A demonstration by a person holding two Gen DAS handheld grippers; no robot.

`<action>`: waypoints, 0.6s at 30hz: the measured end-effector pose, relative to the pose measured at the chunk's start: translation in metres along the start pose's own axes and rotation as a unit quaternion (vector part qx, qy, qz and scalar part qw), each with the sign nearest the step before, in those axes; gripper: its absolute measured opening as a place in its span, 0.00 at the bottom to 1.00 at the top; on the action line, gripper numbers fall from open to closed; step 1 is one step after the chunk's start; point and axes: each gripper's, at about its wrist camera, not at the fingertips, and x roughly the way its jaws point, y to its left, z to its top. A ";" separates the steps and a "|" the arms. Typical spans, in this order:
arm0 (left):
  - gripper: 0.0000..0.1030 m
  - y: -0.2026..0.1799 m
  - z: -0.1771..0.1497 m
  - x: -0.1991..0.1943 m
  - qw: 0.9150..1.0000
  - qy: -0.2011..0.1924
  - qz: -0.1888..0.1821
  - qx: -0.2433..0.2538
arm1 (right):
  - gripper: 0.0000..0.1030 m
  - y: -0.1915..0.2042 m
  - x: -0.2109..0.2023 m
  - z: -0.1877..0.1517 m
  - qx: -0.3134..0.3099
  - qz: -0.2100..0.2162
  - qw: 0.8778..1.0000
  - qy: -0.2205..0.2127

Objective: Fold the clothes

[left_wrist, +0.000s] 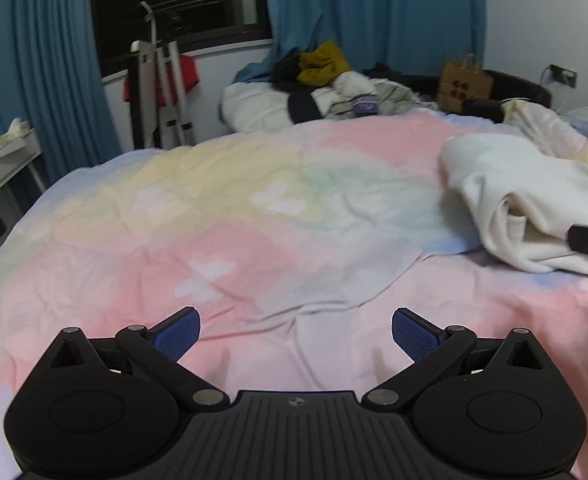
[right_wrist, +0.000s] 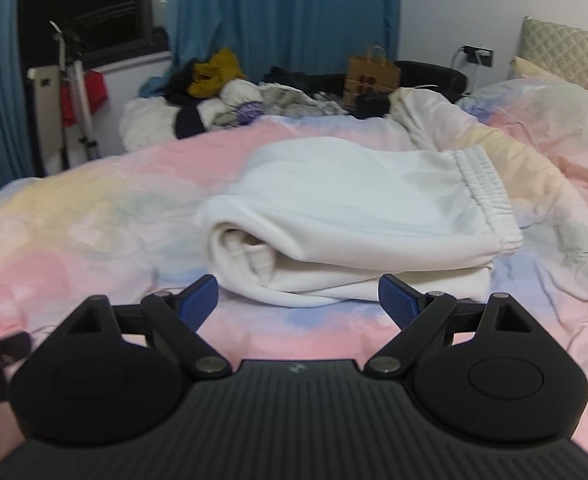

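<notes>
Both sets of jaws were spread wide with nothing in them; the right gripper sat just short of the folded white sweatpants, the left gripper was over bare, wrinkly pastel duvet; the pants were a soft, thick bundle lying on the bed, ribbed elastic waistband at the right end, long axis running left-right; messy clothes pile behind.

A pastel bedspread is spread over the bed. Blue curtains are hung beside a dark window, and a brown paper bag is stood beyond.
</notes>
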 end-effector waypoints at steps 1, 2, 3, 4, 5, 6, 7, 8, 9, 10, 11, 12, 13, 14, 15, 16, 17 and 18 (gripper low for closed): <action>1.00 0.001 -0.003 0.002 1.000 0.001 0.004 -0.004 | 0.86 0.001 -0.004 0.000 0.001 0.008 1.000 -0.002; 1.00 0.002 -0.006 0.003 1.000 0.002 0.008 -0.008 | 0.86 0.002 -0.008 -0.001 0.002 0.017 1.000 -0.005; 1.00 0.004 -0.008 0.007 1.000 0.006 0.015 -0.012 | 0.86 0.003 -0.013 -0.001 0.003 0.024 1.000 -0.010; 1.00 0.005 -0.010 0.010 1.000 0.011 0.023 -0.016 | 0.86 0.003 -0.018 -0.001 0.003 0.031 0.999 -0.014; 1.00 0.008 -0.012 0.014 0.999 0.020 0.028 -0.025 | 0.86 0.005 -0.023 -0.001 0.003 0.037 0.999 -0.019; 1.00 0.011 -0.014 0.018 0.998 0.026 0.031 -0.038 | 0.86 0.008 -0.030 -0.002 -0.002 0.038 0.999 -0.025; 1.00 0.014 -0.016 0.022 0.998 0.028 0.033 -0.051 | 0.86 0.011 -0.036 -0.002 -0.007 0.039 0.999 -0.031; 1.00 0.017 -0.018 0.027 0.997 0.028 0.040 -0.059 | 0.86 0.013 -0.042 -0.002 -0.012 0.040 0.998 -0.037; 1.00 0.019 -0.021 0.032 0.997 0.026 0.051 -0.060 | 0.86 0.017 -0.049 -0.002 -0.018 0.042 0.998 -0.044; 1.00 0.021 -0.024 0.037 0.996 0.026 0.062 -0.059 | 0.86 0.021 -0.058 -0.003 -0.023 0.047 0.997 -0.055; 1.00 0.023 -0.027 0.043 0.995 0.027 0.073 -0.058 | 0.86 0.026 -0.067 -0.003 -0.028 0.051 0.996 -0.065; 1.00 0.026 -0.031 0.047 0.995 0.027 0.077 -0.062 | 0.86 0.032 -0.079 -0.002 -0.038 0.057 0.995 -0.075; 1.00 0.029 -0.034 0.051 0.994 0.026 0.081 -0.066 | 0.86 0.038 -0.090 -0.002 -0.051 0.062 0.993 -0.084; 1.00 0.032 -0.036 0.053 0.994 0.025 0.082 -0.071 | 0.86 0.047 -0.102 -0.004 -0.065 0.066 0.991 -0.092; 1.00 0.035 -0.039 0.055 0.993 0.025 0.082 -0.078 | 0.86 0.055 -0.114 -0.005 -0.079 0.071 0.989 -0.100; 1.00 0.038 -0.040 0.058 0.993 0.026 0.080 -0.086 | 0.86 0.063 -0.124 -0.008 -0.090 0.080 0.987 -0.105; 1.00 0.041 -0.040 0.059 0.992 0.026 0.077 -0.095 | 0.86 0.071 -0.135 -0.011 -0.099 0.089 0.985 -0.110; 1.00 0.044 -0.040 0.059 0.991 0.023 0.075 -0.104 | 0.86 0.080 -0.143 -0.014 -0.106 0.101 0.983 -0.111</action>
